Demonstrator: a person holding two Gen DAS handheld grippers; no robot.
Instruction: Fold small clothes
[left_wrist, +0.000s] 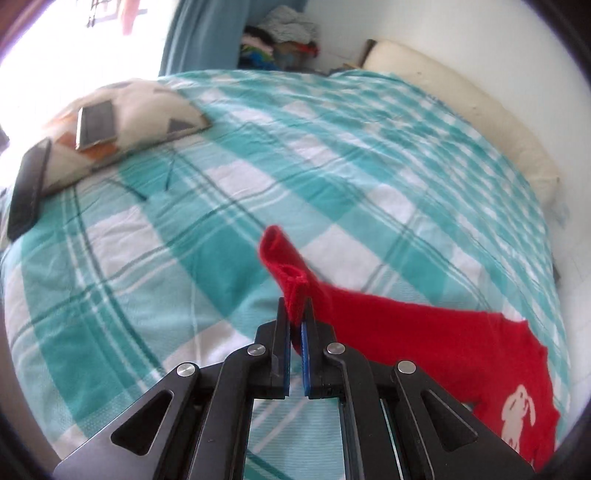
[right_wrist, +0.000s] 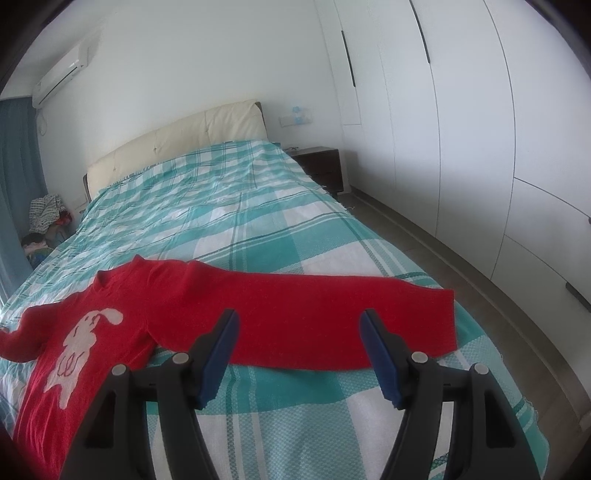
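Your left gripper (left_wrist: 297, 325) is pinching the cuff of the red sweater (left_wrist: 424, 339), which lies flat on the checked bedspread (left_wrist: 184, 258). That sleeve runs from the jaws toward the body on the right. Your right gripper (right_wrist: 299, 354) hangs spread over the other sleeve (right_wrist: 314, 306), which lies crosswise just ahead.

Daylight glare from window (left_wrist: 55, 44); blurred, edges fisheye-warped.

Red rabbit-print sweater (right_wrist: 155, 314) spread flat on bed.
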